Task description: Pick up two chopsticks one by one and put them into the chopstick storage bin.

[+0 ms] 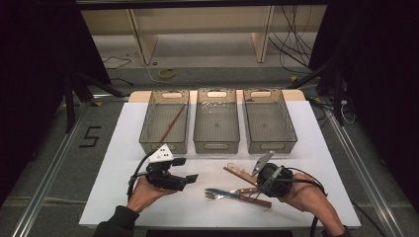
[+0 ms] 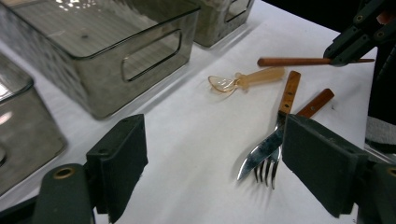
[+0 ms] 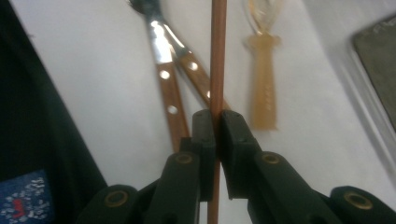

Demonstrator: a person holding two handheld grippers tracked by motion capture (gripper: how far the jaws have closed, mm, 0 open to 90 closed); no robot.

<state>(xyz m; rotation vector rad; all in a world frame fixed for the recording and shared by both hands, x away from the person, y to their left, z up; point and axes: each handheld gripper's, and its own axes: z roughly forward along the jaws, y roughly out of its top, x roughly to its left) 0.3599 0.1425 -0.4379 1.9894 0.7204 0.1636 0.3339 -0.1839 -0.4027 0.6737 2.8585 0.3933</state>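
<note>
Right gripper (image 3: 215,122) clamps a chopstick (image 3: 217,56) — left gripper (image 2: 212,158) gapes

The left hand-held gripper (image 1: 190,170), a black two-jaw tool with a grey three-cornered plate on top, sits in the person's left hand (image 1: 143,191) at the near left of the white worktop (image 1: 123,148). The dark-sleeved forearm comes in from the bottom edge. Its jaws point toward the right and stand wide apart, with nothing between the flat black pads (image 2: 122,161).

The right hand-held gripper (image 3: 215,122) is held in the right hand (image 1: 304,195) at the near right, the forearm entering from the lower right corner, a black cable looping over the wrist. Its jaws point toward the left and are pressed together on a thin brown wooden stick (image 3: 217,56), which runs straight out between the pads.
</note>
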